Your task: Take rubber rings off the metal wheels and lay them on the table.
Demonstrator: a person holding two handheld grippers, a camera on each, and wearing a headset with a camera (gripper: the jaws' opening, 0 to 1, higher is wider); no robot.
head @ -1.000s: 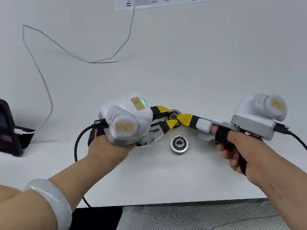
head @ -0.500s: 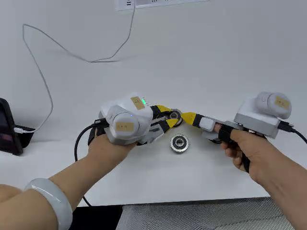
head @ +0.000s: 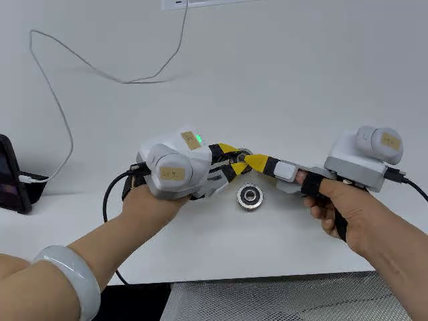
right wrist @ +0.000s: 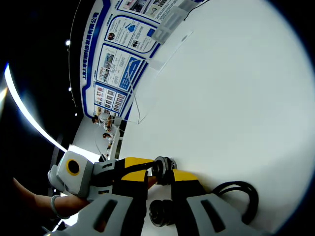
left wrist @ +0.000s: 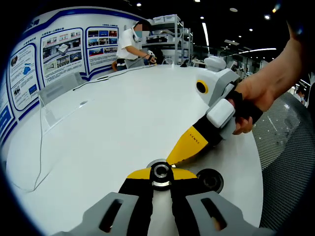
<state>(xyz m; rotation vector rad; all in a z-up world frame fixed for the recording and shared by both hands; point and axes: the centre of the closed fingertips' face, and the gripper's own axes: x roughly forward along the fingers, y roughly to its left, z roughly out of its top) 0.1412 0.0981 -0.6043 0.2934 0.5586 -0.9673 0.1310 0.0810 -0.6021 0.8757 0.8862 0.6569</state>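
My left gripper (head: pixel 234 160) holds a small metal wheel (head: pixel 242 155) above the white table, its yellow-tipped jaws shut on the wheel's two sides. In the left gripper view the wheel (left wrist: pixel 161 171) sits between my own jaws, with a dark rubber ring around its rim. My right gripper (head: pixel 249 160) reaches in from the right, and its yellow tip (left wrist: pixel 187 143) pinches the ring at the wheel's upper right edge. The right gripper view has the same wheel (right wrist: pixel 162 169) between its jaws. A second wheel (head: pixel 249 196) lies flat on the table just below.
A black cable (head: pixel 110 200) trails from the left gripper toward the table's front edge. A dark device (head: pixel 12 177) with a thin grey wire (head: pixel 60 114) stands at the far left. The table (head: pixel 301 87) stretches wide behind the grippers.
The right gripper drew back a little to the right half a second ago, and has now come back left onto the held wheel. The left gripper has stayed almost still.
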